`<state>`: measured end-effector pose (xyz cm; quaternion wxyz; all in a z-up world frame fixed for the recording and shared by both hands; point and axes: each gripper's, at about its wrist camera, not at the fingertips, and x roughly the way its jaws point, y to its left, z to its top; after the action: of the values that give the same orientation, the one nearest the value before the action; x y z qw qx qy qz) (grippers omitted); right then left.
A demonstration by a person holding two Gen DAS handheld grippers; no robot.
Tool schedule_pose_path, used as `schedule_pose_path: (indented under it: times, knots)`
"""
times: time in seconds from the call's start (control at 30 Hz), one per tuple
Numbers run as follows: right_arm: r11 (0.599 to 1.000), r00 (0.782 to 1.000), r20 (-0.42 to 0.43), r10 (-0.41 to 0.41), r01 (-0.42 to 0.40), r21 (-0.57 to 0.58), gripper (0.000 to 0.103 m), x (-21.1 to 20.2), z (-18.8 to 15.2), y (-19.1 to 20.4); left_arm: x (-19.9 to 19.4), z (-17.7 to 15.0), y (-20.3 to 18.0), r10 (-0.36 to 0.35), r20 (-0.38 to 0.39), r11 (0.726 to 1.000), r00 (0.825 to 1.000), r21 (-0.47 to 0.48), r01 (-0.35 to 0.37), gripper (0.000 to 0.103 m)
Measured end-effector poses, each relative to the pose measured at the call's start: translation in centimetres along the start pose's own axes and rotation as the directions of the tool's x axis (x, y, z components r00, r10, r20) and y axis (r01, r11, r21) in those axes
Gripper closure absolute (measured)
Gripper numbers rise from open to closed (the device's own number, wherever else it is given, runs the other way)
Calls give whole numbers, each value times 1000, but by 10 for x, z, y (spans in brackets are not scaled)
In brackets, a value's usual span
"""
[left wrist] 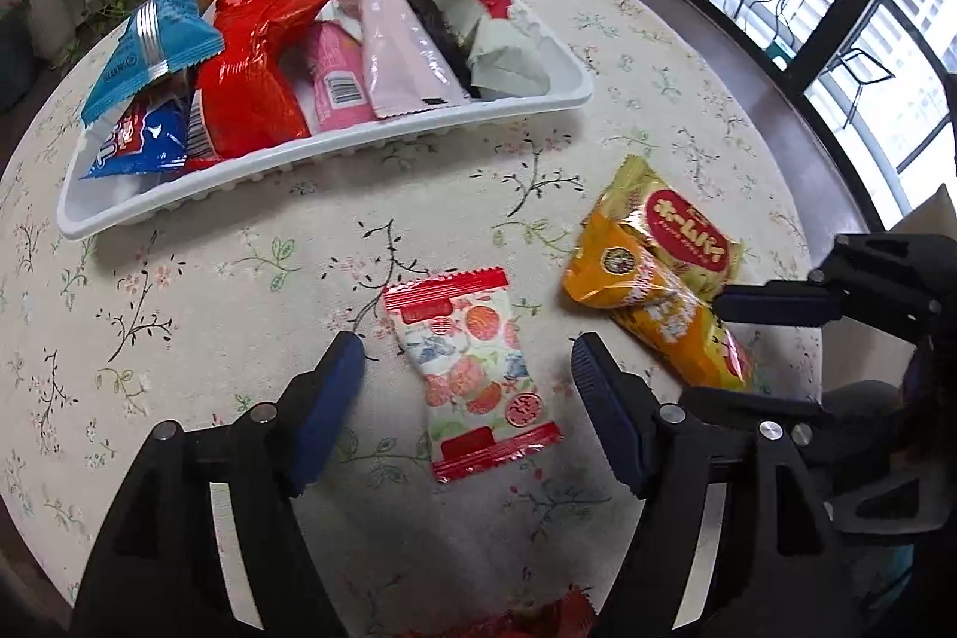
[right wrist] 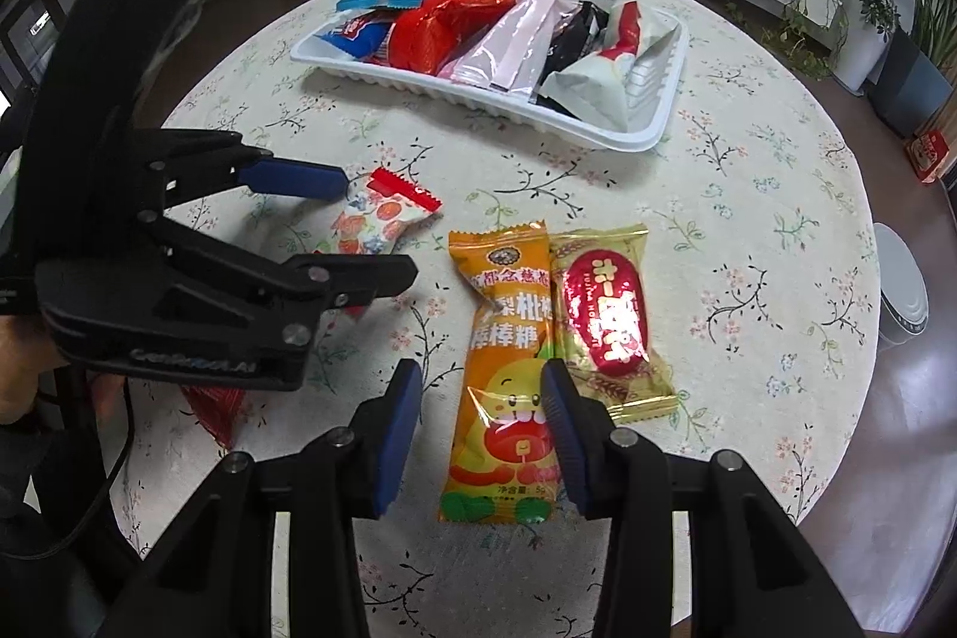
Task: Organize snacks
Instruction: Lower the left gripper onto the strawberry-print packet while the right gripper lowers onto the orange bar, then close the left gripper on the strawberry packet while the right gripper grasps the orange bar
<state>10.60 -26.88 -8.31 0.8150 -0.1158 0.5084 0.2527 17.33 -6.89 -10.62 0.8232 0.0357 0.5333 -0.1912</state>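
A white tray (left wrist: 335, 153) at the far side of the table holds several snack packets; it also shows in the right wrist view (right wrist: 655, 124). My left gripper (left wrist: 466, 360) is open, its jaws on either side of a white packet with red ends (left wrist: 472, 369), which also shows in the right wrist view (right wrist: 383, 213). My right gripper (right wrist: 481, 393) is open over an orange packet (right wrist: 508, 369). A gold packet with a red oval (right wrist: 604, 315) lies beside the orange one. Both also show in the left wrist view, orange packet (left wrist: 664, 315) and gold packet (left wrist: 688, 231).
The round table has a floral cloth (left wrist: 239, 291). A red wrapper (right wrist: 215, 411) lies near the table's front edge, partly hidden under the left gripper. Plants, a white TV shelf and windows surround the table.
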Motion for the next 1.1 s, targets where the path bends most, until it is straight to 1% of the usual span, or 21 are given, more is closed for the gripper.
schedule_pose_path:
  times: [0.07, 0.1, 0.17, 0.3, 0.4, 0.5, 0.53, 0.57, 0.63, 0.7, 0.73, 0.8, 0.83, 0.87, 0.9, 0.97, 1.03, 1.1]
  knots:
    - [1000, 1000, 0, 9, -9, -8, 60, 0, 0, 3, 0, 1, 2, 18, 3, 1000, 1000, 6, -18, 51]
    - [1000, 1000, -1, 10, -10, -12, 60, 1, 0, 4, 0, 3, 4, 19, 1, 1000, 1000, 10, -19, 54]
    - [1000, 1000, -9, 9, -9, -14, 61, 3, 0, 4, -1, 5, 4, 37, -6, 999, 999, 32, -37, 68]
    - [1000, 1000, -17, 4, -4, -23, 61, 4, 4, 6, 0, 5, 1, 73, -15, 993, 997, 89, -71, 68]
    - [1000, 999, -32, -1, 0, -30, 61, 10, 8, 7, 0, 5, 0, 93, -19, 990, 996, 113, -90, 68]
    - [999, 998, -50, -28, 26, -38, 61, 16, 10, 9, 3, 8, -4, 116, -36, 981, 993, 161, -109, 63]
    - [999, 998, -57, -37, 35, -38, 61, 19, 11, 10, 3, 9, -4, 136, -36, 976, 990, 174, -127, 58]
    - [999, 997, -61, -42, 39, -37, 61, 21, 12, 9, 4, 11, -5, 136, -38, 975, 990, 180, -127, 58]
    - [996, 994, -72, -77, 74, -43, 62, 26, 14, 9, 5, 12, -5, 131, -36, 976, 991, 181, -123, 58]
    - [996, 994, -72, -77, 74, -39, 61, 28, 15, 9, 5, 11, -6, 125, -30, 975, 992, 188, -117, 62]
    - [997, 995, -74, -73, 70, -37, 61, 28, 16, 8, 5, 11, -6, 118, -29, 976, 993, 189, -110, 68]
    - [997, 995, -73, -71, 68, -42, 61, 29, 17, 9, 5, 11, -10, 125, -24, 971, 992, 208, -117, 71]
    - [997, 995, -73, -71, 68, -45, 65, 29, 18, 9, 6, 10, -13, 129, -24, 969, 991, 218, -121, 72]
    - [997, 995, -73, -65, 62, -47, 70, 28, 18, 10, 6, 9, -15, 135, -22, 964, 991, 233, -126, 73]
    - [997, 995, -73, -63, 59, -51, 71, 28, 18, 11, 5, 9, -16, 137, -23, 962, 990, 240, -127, 73]
    - [997, 996, -73, -60, 57, -55, 79, 26, 17, 12, 6, 6, -20, 139, -21, 959, 990, 254, -129, 74]
    - [998, 997, -67, -50, 47, -47, 84, 24, 15, 14, 3, 3, -18, 136, -15, 959, 991, 254, -128, 74]
    - [999, 998, -58, -35, 33, -33, 86, 21, 12, 14, 0, -2, -11, 123, -10, 966, 992, 231, -117, 74]
